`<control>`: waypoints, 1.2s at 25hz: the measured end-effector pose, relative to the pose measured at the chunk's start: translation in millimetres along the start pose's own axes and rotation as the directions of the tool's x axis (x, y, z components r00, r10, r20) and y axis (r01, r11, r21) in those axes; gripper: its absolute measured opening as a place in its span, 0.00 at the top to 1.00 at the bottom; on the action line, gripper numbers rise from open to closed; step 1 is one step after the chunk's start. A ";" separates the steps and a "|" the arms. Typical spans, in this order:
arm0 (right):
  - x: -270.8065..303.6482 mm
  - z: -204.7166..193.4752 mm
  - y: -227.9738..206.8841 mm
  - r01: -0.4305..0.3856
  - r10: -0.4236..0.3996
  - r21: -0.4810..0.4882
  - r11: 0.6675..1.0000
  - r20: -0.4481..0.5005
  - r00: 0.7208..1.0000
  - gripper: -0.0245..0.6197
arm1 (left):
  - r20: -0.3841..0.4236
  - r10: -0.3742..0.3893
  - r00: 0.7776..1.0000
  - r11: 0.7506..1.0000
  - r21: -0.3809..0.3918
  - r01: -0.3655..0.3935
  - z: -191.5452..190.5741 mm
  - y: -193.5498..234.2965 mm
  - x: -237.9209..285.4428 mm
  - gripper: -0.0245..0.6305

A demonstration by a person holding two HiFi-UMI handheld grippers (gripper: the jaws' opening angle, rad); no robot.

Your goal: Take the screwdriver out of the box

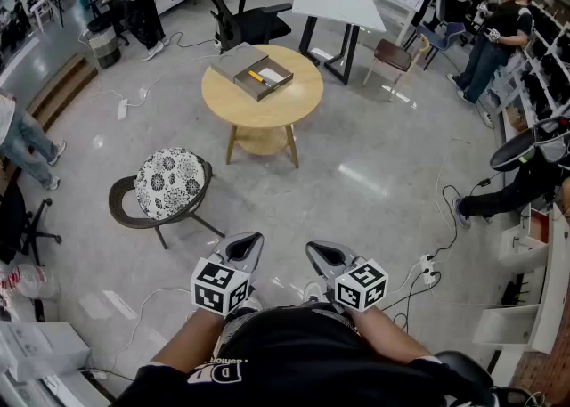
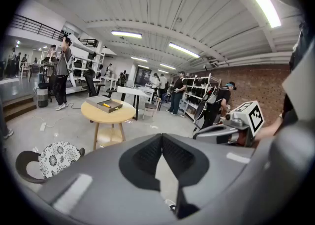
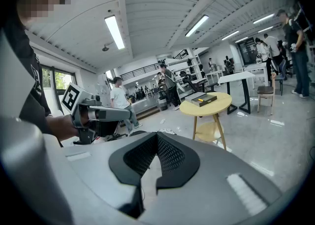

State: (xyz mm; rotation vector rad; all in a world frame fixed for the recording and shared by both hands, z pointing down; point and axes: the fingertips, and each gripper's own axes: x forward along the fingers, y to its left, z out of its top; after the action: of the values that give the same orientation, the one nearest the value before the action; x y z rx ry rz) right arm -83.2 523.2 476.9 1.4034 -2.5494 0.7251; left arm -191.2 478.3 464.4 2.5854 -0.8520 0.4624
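Note:
A grey open box (image 1: 264, 78) lies on a round wooden table (image 1: 294, 98) far ahead across the floor, its lid (image 1: 233, 61) beside it. Inside lies a screwdriver (image 1: 257, 77) with a yellow handle. The same box (image 2: 109, 105) and screwdriver (image 2: 106, 104) look small in the left gripper view; the right gripper view also shows the box (image 3: 204, 100) on the table (image 3: 216, 107). My left gripper (image 1: 247, 243) and right gripper (image 1: 318, 251) are held close to my body, side by side, far from the table. Both have their jaws together with nothing in them.
A chair with a patterned cushion (image 1: 168, 184) stands between me and the table, to the left. Behind the table are a white desk (image 1: 338, 6), a black office chair (image 1: 242, 15) and a brown chair (image 1: 393, 55). Cables and a power strip (image 1: 428, 269) lie on the floor. People stand around the edges.

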 end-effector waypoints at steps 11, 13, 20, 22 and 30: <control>27.4 5.4 14.6 -0.012 0.012 -0.011 1.000 -0.007 1.000 0.96 | 0.000 -0.010 1.000 1.000 0.008 0.010 4.4 24.9 -5.7 0.87; 34.6 8.7 18.7 -0.006 0.005 -0.015 1.000 -0.004 1.000 0.96 | -0.002 -0.013 1.000 1.000 0.008 0.013 4.0 32.2 -9.2 0.87; 53.2 7.1 31.4 0.052 -0.052 -0.006 0.999 0.004 0.999 0.96 | -0.031 -0.038 0.999 0.999 0.008 0.039 -7.1 56.2 -18.5 0.87; 54.3 2.9 32.0 0.068 -0.068 0.009 0.998 0.003 0.998 0.96 | -0.044 -0.050 0.998 0.999 0.007 0.050 -12.1 61.1 -18.5 0.87; 52.4 3.8 4.0 0.103 -0.103 0.051 0.993 -0.006 0.995 0.96 | -0.045 -0.062 0.997 0.998 -0.010 0.061 -9.3 66.4 4.1 0.87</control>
State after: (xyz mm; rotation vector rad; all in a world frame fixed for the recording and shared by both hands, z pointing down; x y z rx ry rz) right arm -115.1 483.4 490.3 1.5357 -2.4511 0.7793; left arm -230.9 431.0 490.7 2.5744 -0.7551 0.4968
